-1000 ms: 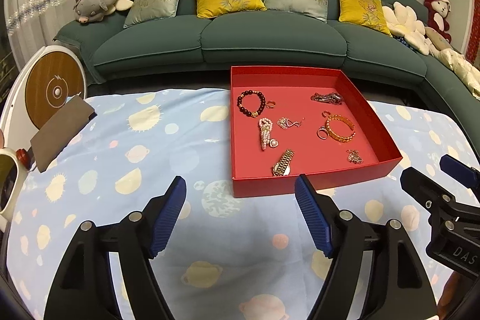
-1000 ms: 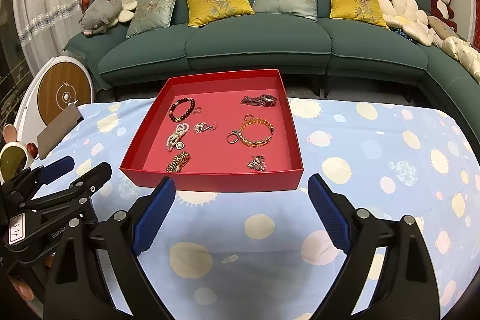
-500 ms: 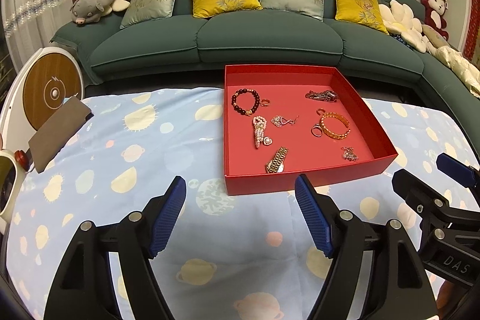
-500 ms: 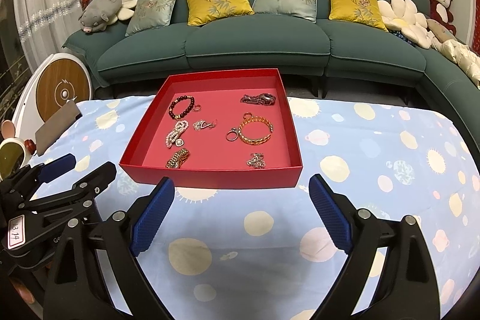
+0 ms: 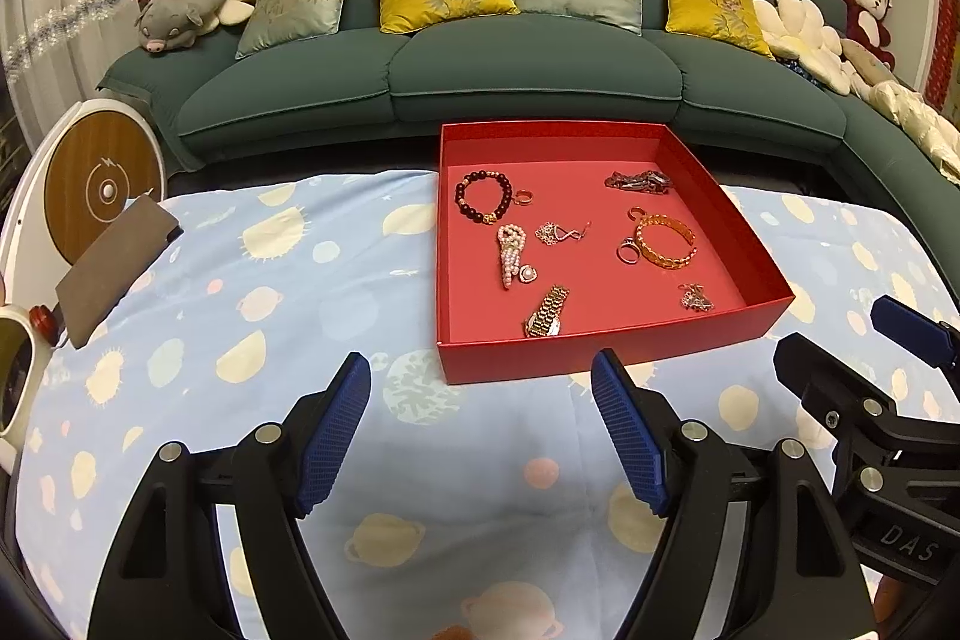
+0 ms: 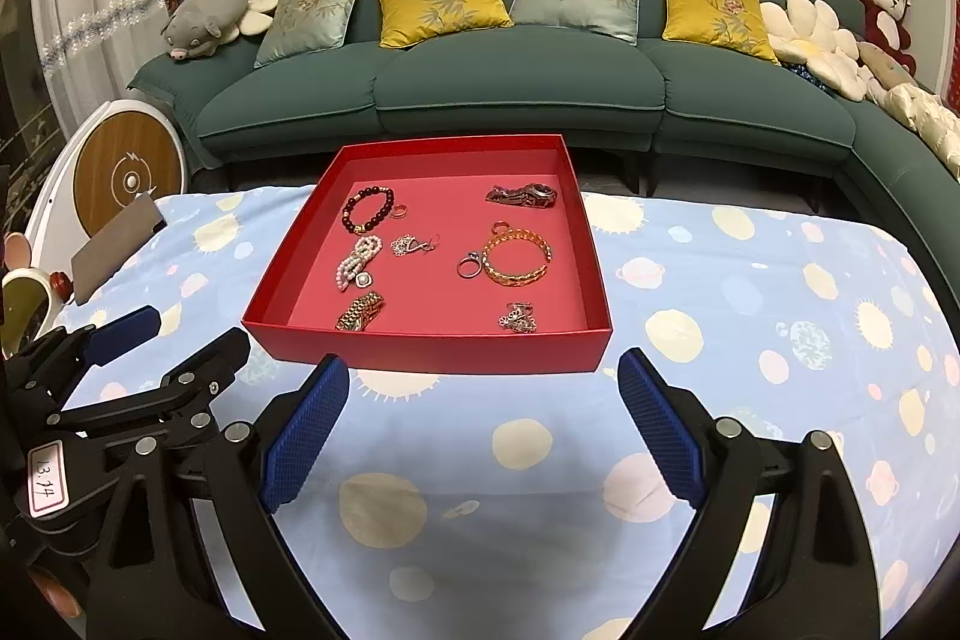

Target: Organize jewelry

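Note:
A shallow red tray [image 5: 504, 358] [image 6: 420, 355] sits on the patterned blue tablecloth and holds several pieces of jewelry: a dark bead bracelet [image 5: 483, 197] [image 6: 367, 208], a pearl piece [image 5: 511, 253] [image 6: 357, 259], a gold watch [image 5: 547, 311] [image 6: 360, 311], an orange-gold bangle [image 5: 666, 242] [image 6: 517, 257], a ring [image 6: 468, 267] and a dark chain [image 5: 639, 181] [image 6: 522, 195]. My left gripper [image 5: 480, 430] is open and empty, hovering in front of the tray's near wall. My right gripper [image 6: 483, 430] is open and empty, also in front of the tray.
A green sofa [image 5: 528, 64] with cushions stands behind the table. A brown flat pad [image 5: 114, 262] and a round wood-faced device [image 5: 105, 190] are at the table's left edge. The blue cloth [image 6: 750, 292] stretches to the right of the tray.
Both grippers have pulled back and risen slightly, so the tray appears a little farther off. Their jaws stay open. The jewelry has not moved.

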Available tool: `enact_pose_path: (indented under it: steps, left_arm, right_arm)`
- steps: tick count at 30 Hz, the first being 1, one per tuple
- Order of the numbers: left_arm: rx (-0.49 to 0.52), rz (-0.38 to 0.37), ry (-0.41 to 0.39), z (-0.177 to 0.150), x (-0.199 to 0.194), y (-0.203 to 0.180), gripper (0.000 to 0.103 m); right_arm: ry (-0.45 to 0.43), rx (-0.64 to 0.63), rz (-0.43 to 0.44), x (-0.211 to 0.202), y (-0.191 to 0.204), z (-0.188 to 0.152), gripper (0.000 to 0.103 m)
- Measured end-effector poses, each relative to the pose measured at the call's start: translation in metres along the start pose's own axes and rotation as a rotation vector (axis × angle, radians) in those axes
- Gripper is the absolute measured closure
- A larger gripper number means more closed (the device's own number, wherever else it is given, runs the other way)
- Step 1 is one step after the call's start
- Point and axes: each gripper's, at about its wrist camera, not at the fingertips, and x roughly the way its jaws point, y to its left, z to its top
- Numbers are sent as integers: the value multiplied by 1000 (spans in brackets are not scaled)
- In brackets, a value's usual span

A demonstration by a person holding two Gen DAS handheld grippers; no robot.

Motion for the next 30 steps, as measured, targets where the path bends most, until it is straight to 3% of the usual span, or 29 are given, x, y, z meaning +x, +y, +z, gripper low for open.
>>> enact_pose_path:
  steps: [30]
  left_arm:
    - [-3, 37, -36, -1, -5, -4, 30]
  right_arm:
    - [-1, 1, -1, 0, 0, 0, 14]
